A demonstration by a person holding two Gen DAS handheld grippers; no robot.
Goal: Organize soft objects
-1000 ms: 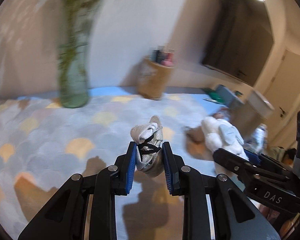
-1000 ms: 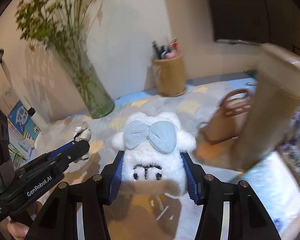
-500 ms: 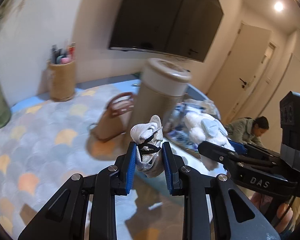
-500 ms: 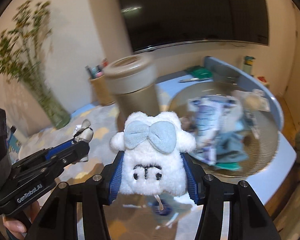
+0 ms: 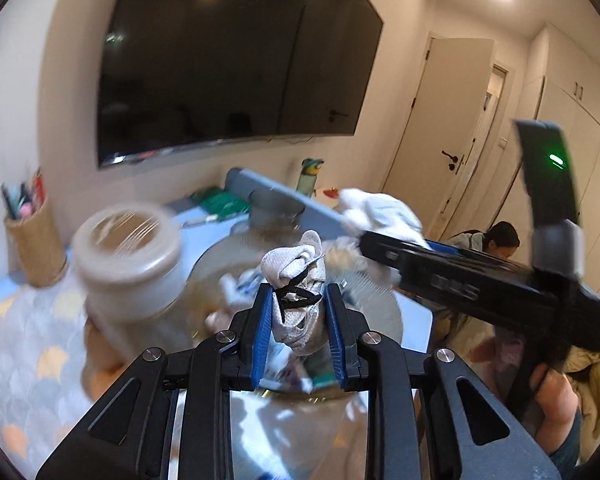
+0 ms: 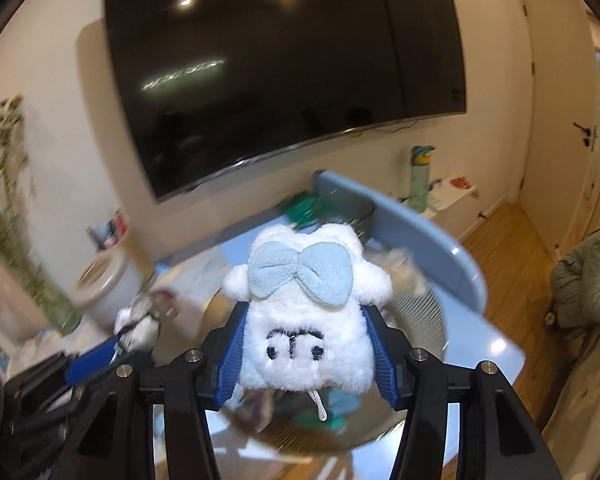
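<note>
Softly fluffy white plush toy (image 6: 306, 320), round blue bow (image 6: 300, 276).

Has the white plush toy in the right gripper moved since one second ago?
Yes. The white plush toy went from near the glass vase to over the woven basket.

White plush toy (image 6: 306, 320) with pale blue bow (image 6: 300, 274), grey-white rolled sock (image 5: 298, 292), blue jaws, scallop-patterned tablecloth (image 5: 16, 356)

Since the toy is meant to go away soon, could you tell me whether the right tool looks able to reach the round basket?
Probably yes: the right tool, gripping the white plush toy, is above the round basket, with nothing between them.
</note>
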